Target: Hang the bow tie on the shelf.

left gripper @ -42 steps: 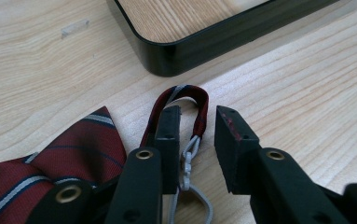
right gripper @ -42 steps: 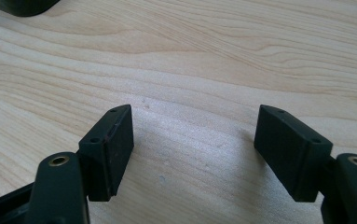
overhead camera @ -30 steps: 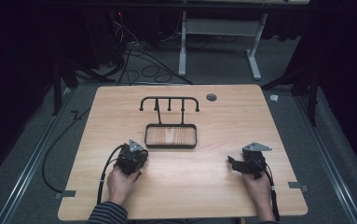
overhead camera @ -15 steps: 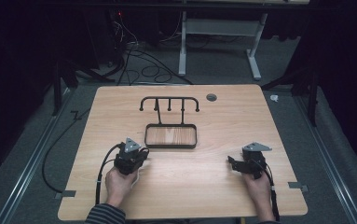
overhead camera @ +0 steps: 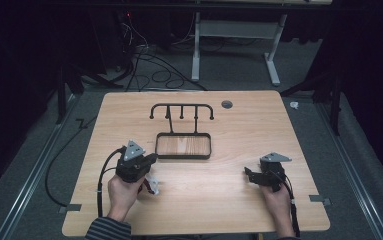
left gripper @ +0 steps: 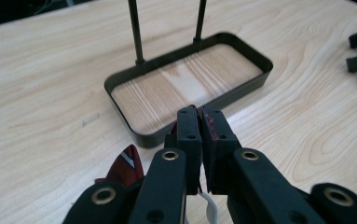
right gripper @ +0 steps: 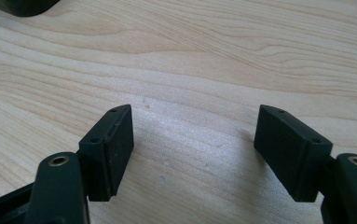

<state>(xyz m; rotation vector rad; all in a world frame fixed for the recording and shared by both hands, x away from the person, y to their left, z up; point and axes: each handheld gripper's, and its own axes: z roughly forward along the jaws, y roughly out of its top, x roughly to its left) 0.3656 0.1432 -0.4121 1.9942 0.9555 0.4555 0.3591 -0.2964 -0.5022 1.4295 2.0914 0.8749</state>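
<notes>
The left hand-held gripper (left gripper: 199, 128) has its jaws pressed nearly together on a small dark-red striped item (left gripper: 126, 164) with a white loop or cord hanging below; in the high view that item (overhead camera: 151, 184) dangles under the hand-held gripper at about seven o'clock on the bench (overhead camera: 229, 200), just off the wood or barely brushing it, I cannot tell which. What the item is exactly is hard to make out; it looks like a tag or small fabric piece. The grip is taken at one end, so the rest hangs free, which would suit hooking the loop over a peg. The black rack (overhead camera: 182, 111), with a row of pegs on a rail and a wood-floored tray (overhead camera: 184, 146) at its foot, stands near the bench's centre, toward twelve o'clock from the left hand-held gripper, and the left gripper view looks straight across the tray at the rack's two uprights. The tray holds nothing. The right hand-held gripper (right gripper: 192, 149) sits at about four o'clock, jaws spread wide over bare wood and holding nothing, well apart from rack and item, apparently waiting.
</notes>
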